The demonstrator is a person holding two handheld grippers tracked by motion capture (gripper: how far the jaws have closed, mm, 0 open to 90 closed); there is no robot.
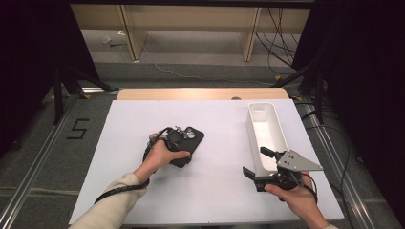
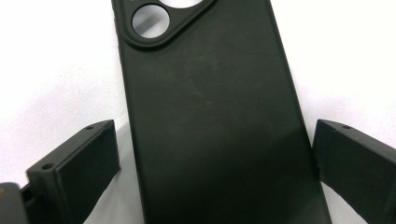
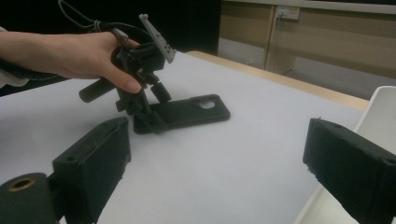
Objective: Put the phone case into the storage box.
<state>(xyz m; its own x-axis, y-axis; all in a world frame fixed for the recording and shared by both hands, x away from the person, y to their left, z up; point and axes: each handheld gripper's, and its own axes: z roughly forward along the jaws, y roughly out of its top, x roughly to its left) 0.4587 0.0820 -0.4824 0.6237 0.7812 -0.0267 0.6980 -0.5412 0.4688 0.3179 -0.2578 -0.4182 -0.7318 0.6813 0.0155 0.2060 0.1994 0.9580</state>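
Your left gripper (image 2: pixel 215 158) hangs over a black phone case (image 2: pixel 210 116) lying flat mid-table, jaws apart astride its long edges. Light, bendy rubber; pinch those edges. Your right gripper (image 1: pixel 260 164) waits open beside the white tray (image 1: pixel 279 136).

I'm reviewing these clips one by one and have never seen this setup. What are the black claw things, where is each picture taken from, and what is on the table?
A person holds a two-jaw gripper in each hand. The high view looks down on the white table. The other two pictures come from cameras riding on each gripper, looking along its black jaws.

The left gripper has its open jaws on either side of a black phone case lying flat, camera cutout away from it; nothing is clamped yet. The right gripper, also open and holding nothing, sits beside a long white bin that looks empty.
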